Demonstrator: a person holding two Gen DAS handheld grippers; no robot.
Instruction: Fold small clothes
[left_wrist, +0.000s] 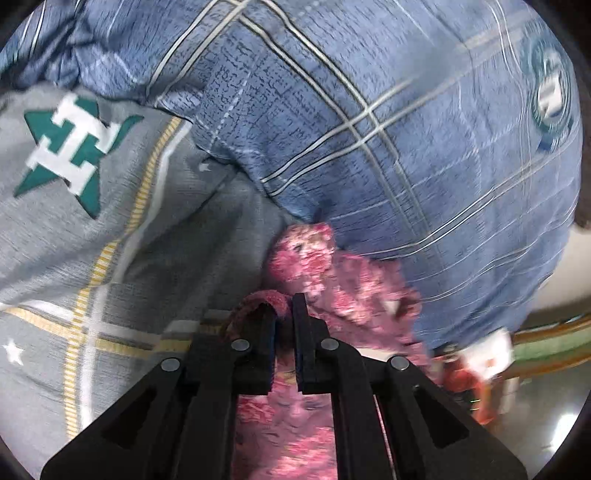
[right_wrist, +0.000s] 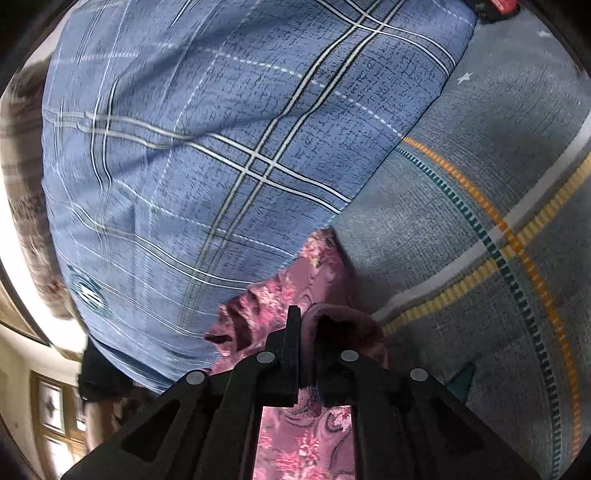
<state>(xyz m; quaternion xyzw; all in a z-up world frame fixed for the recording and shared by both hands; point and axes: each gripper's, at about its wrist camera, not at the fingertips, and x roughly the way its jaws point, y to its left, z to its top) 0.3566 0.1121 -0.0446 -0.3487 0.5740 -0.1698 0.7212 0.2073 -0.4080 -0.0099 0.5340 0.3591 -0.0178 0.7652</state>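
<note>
In the left wrist view, the left gripper (left_wrist: 284, 314) pinches the fuzzy edge of the small pink flowery cloth (left_wrist: 354, 291) tight in its fingers, holding it over the grey bed sheet with yellow stripes (left_wrist: 122, 258) by the blue checked quilt (left_wrist: 369, 129). In the right wrist view, the right gripper (right_wrist: 308, 325) pinches another bit of that edge, so both can keep the cloth spread out for folding.

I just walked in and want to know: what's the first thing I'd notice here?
A pink flowery cloth is pinched at the bottom middle by the left gripper and the right gripper. Behind it lies a big blue checked quilt, and on the grey sheet at the left a green star.
</note>
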